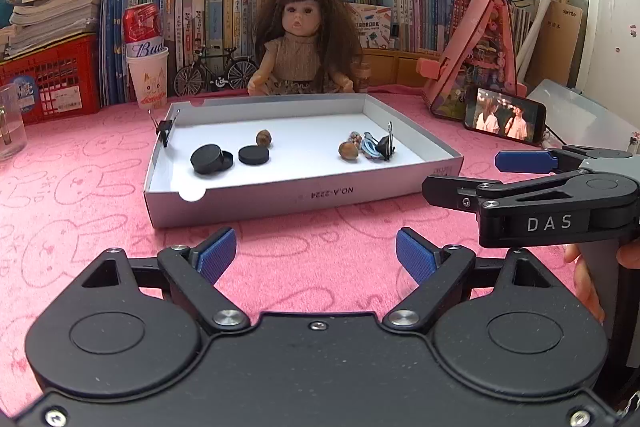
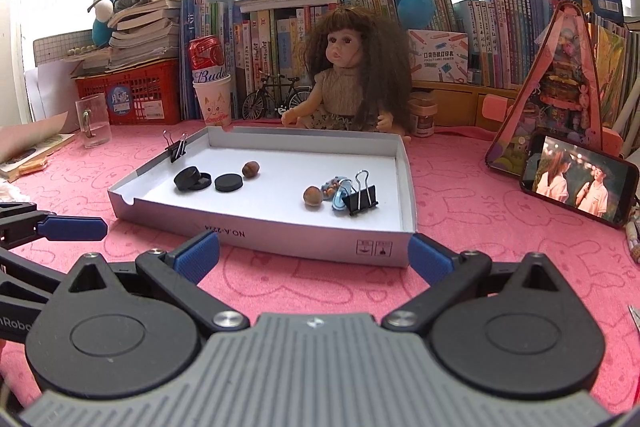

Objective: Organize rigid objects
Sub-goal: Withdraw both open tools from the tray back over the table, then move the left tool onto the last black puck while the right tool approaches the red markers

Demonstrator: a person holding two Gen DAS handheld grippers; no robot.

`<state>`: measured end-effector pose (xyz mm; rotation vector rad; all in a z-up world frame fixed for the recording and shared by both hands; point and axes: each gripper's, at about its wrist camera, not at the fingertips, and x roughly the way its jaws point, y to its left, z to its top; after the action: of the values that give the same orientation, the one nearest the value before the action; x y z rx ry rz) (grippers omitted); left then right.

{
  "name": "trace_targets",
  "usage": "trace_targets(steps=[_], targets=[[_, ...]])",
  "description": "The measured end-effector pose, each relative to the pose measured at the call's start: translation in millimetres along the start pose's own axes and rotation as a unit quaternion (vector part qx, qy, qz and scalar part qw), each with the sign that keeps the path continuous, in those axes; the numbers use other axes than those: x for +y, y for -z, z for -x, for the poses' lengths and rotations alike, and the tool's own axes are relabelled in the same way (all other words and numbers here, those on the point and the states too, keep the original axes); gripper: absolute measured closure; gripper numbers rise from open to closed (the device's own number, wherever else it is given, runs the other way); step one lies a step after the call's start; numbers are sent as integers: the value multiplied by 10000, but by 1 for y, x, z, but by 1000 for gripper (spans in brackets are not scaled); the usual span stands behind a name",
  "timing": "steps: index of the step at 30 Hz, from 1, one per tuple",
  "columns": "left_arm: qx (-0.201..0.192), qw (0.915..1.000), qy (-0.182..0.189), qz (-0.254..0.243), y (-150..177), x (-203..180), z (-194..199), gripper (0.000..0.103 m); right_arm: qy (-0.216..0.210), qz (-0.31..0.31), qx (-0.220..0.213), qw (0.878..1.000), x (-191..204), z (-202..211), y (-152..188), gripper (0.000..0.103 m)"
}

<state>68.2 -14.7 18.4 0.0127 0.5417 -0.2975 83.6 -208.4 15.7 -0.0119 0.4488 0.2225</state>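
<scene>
A shallow white box lid [image 1: 280, 193] [image 2: 256, 231] lies on the pink cloth. In it are black discs [image 1: 212, 158] [image 2: 192, 179], another disc [image 1: 253, 154] [image 2: 228, 182], two nuts [image 1: 264, 137] [image 1: 348, 149] [image 2: 251, 169] [image 2: 312, 195], a blue trinket [image 1: 369, 146] [image 2: 338, 193] and a black binder clip [image 1: 387, 145] [image 2: 360, 198]. A second binder clip [image 1: 165, 131] [image 2: 176, 147] grips the lid's left wall. My left gripper [image 1: 316, 255] [image 2: 72, 229] is open and empty before the lid. My right gripper [image 2: 314, 257] [image 1: 460, 173] is open and empty beside it.
A doll [image 1: 304, 47] [image 2: 348, 75] sits behind the lid. A beer can in a paper cup [image 1: 146, 67] [image 2: 212, 87], a glass mug [image 2: 94, 121], red baskets and books stand at the back. A phone [image 1: 504, 117] [image 2: 580, 185] and pink toy house [image 2: 560, 87] stand at right.
</scene>
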Motion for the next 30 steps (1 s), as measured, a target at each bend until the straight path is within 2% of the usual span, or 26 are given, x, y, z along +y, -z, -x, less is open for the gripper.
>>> trace_targets(steps=[17,20,25,30], targets=[[-54,10000,38,-9,33,-13,27,18,171,66,-237,9996,6,40,42,0],[-114,9998,117,-104,39,-18,34,22,145,35,-237,9996,6,50,51,0],[-89,9998,170,-81,48,-24,41,39,-96,-248,-288,9992,3,65,64,3],[-79,9999,134,-49,50,-24,44,52,-130,-137,-141,9997,7,73,71,16]])
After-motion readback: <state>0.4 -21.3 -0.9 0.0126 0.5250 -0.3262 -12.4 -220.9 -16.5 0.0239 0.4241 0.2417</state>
